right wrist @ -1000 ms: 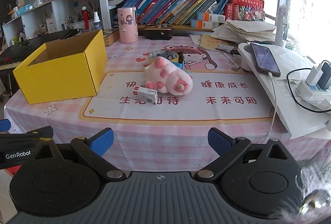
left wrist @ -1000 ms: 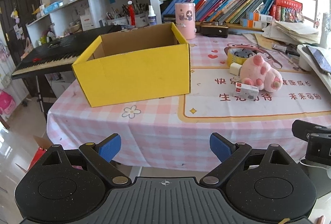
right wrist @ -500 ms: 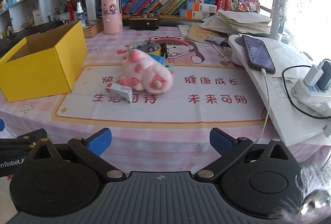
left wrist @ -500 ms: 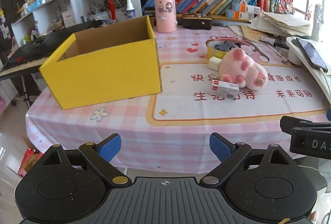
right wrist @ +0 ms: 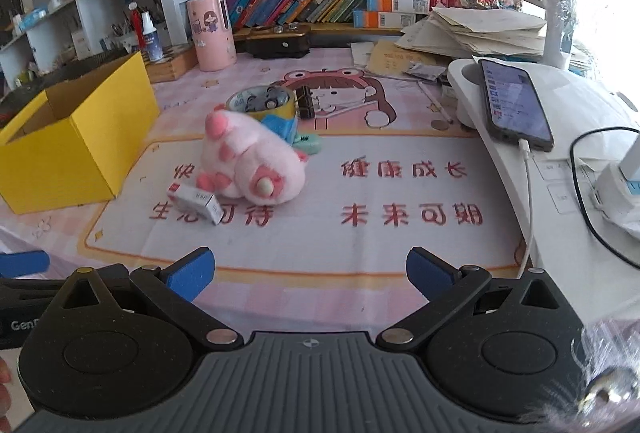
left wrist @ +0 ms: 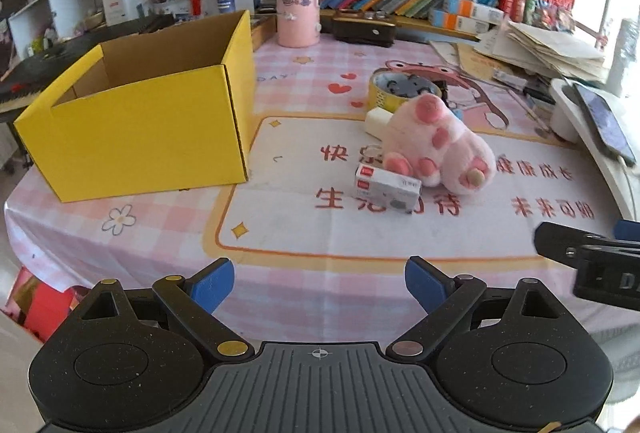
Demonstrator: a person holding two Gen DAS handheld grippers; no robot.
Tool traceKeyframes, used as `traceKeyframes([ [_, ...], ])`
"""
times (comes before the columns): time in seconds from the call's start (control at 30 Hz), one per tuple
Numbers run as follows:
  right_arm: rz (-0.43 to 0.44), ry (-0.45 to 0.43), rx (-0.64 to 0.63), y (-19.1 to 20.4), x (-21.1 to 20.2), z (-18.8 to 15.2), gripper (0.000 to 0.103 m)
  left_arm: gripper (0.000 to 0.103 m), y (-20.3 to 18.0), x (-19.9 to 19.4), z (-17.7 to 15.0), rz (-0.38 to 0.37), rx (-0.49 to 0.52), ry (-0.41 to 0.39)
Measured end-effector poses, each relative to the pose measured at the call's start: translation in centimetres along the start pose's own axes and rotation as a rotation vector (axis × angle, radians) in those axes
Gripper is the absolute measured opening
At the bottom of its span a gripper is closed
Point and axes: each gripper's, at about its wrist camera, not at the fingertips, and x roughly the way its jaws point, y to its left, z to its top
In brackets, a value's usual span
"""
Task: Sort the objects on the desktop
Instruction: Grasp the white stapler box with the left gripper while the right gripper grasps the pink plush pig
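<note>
- We see both views closer to the table than a second ago; the pink plush paw (left wrist: pixel 438 147) and small white box (left wrist: pixel 387 187) loom larger.
- Our left gripper (left wrist: pixel 319 283) and right gripper (right wrist: pixel 311 273) both gape wide, holding nothing.
- Only our right view shows the phone (right wrist: pixel 514 103); the left shows the open cardboard interior of the yellow box (left wrist: pixel 140 129).
- The fuzzy paw touches the box, beside the tape roll (right wrist: pixel 262 105).

Bare pink checked tabletop (left wrist: pixel 320 233) lies open ahead. The open yellow cardboard box (left wrist: pixel 140 129) blocks the left; the pink plush toy (left wrist: pixel 436 145) touches the small white carton (left wrist: pixel 387 187), crowding the yellow tape roll (left wrist: pixel 400 91) behind.
</note>
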Motion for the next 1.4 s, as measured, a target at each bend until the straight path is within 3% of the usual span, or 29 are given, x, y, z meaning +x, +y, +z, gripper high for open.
traceKeyframes([
  [0.1, 0.000, 0.001, 0.003, -0.9, 0.4, 1.0, 0.103, 0.093, -0.6, 1.0, 0.9, -0.021, -0.017, 0.022],
  [0.23, 0.044, -0.045, 0.056, -2.4, 0.5, 2.1, 0.103, 0.093, -1.9, 2.0, 1.8, -0.064, -0.021, -0.024],
  [0.47, 0.064, -0.053, 0.032, -3.1, 1.6, 3.5, 0.103, 0.088, -3.9, 5.6, 2.9, -0.089, 0.112, -0.084],
  [0.6, 0.071, -0.061, 0.000, -3.2, 2.0, 3.9, 0.103, 0.087, -4.0, 7.5, 3.6, -0.112, 0.138, -0.095],
  [0.63, 0.070, -0.062, -0.009, -3.2, 2.2, 4.0, 0.103, 0.084, -4.1, 8.1, 3.7, -0.116, 0.145, -0.090],
  [0.7, 0.069, -0.057, -0.017, -3.2, 2.5, 4.2, 0.103, 0.066, -4.4, 9.3, 3.8, -0.129, 0.164, -0.062],
  [0.77, 0.067, -0.050, -0.017, -3.3, 2.8, 4.4, 0.103, 0.055, -4.8, 9.7, 3.8, -0.129, 0.181, -0.037],
  [0.97, 0.106, -0.034, -0.054, -2.5, 4.3, 5.4, 0.103, 0.054, -3.4, 7.1, 3.4, -0.132, 0.130, -0.043],
  [1.17, 0.187, -0.011, -0.225, 0.5, 7.2, 6.4, 0.100, 0.054, -0.1, 3.1, 2.9, -0.062, 0.000, -0.066],
  [1.4, 0.239, -0.025, -0.493, 4.7, 10.9, 6.6, 0.087, 0.054, 3.4, -0.8, 1.9, 0.047, -0.137, -0.100],
])
